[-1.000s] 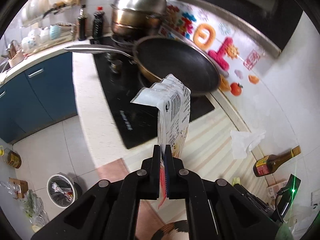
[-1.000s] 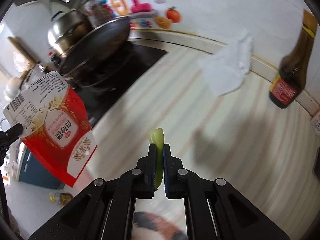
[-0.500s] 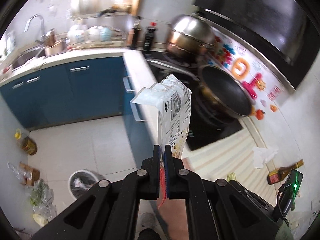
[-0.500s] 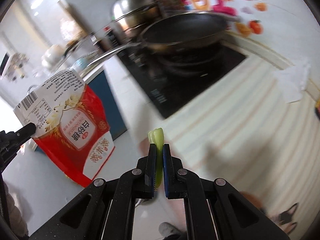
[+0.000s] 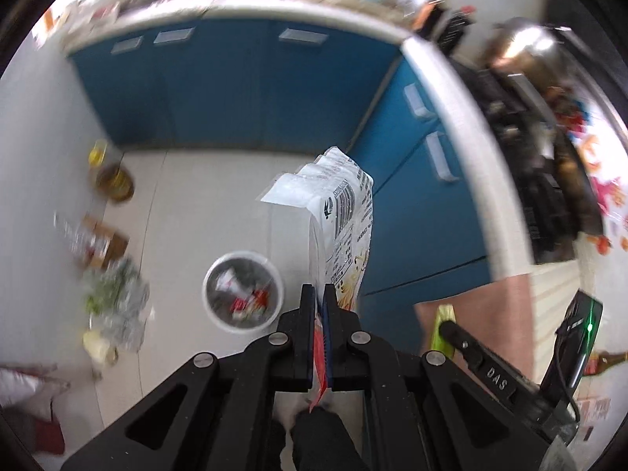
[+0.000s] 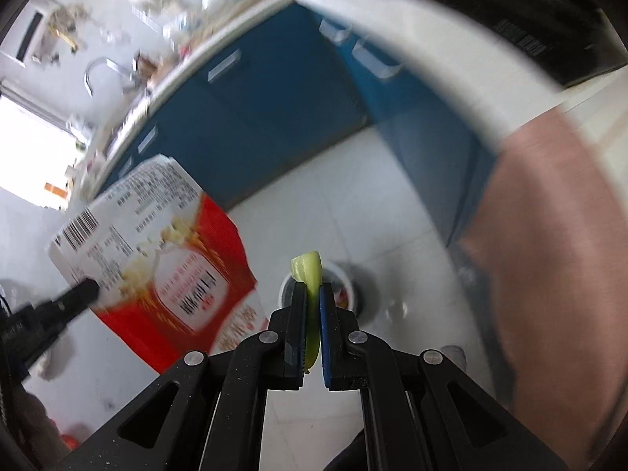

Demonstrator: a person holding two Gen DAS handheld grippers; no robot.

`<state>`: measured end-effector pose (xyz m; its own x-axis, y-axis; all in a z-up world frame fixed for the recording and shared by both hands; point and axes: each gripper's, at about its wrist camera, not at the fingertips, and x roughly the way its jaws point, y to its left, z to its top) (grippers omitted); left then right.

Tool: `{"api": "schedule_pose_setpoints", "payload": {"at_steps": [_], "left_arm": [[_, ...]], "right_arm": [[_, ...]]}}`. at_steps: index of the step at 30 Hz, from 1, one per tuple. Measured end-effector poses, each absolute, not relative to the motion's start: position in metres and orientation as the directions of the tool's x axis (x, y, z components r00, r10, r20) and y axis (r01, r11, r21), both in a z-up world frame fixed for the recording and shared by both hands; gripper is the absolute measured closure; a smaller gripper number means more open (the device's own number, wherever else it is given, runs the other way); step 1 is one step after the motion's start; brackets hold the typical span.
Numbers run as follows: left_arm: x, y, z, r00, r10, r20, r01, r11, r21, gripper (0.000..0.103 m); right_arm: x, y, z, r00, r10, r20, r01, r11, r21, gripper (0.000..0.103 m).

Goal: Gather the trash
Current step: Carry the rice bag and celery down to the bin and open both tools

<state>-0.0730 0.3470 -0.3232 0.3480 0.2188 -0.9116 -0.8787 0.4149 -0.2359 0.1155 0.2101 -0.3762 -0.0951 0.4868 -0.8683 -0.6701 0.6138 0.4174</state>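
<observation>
above one floor bin [image 5: 243, 291], left jaws pinch one packet [image 5: 345, 219], right one green scrap [image 6: 310, 274]

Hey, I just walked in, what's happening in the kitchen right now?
A person is clearing trash with a handheld tool in each hand. The left tool is clamped on a red and white food packet, and the right tool pinches a small green vegetable scrap. Both are held out over the tiled floor beside the blue cabinets, above the white trash bin, which already has rubbish in it. Nothing has been dropped in yet.
</observation>
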Motion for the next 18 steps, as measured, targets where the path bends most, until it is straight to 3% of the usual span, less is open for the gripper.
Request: {"api": "schedule_pose_setpoints", "payload": {"at_steps": [9,18], "left_arm": [[-0.118,0.413,-0.488,0.226,0.131,-0.965,-0.954,0.231,-0.192,0.102],[-0.135,0.458,-0.677,0.138,0.051,-0.989,-0.980,0.154,-0.129,0.102]], "right_arm": [[0.076,0.310,-0.519,-0.201,0.367,-0.908,-0.753,0.535,0.383,0.097],[0.065,0.374,-0.729,-0.284,0.265,-0.921,-0.769,0.511,0.384,0.097]]}}
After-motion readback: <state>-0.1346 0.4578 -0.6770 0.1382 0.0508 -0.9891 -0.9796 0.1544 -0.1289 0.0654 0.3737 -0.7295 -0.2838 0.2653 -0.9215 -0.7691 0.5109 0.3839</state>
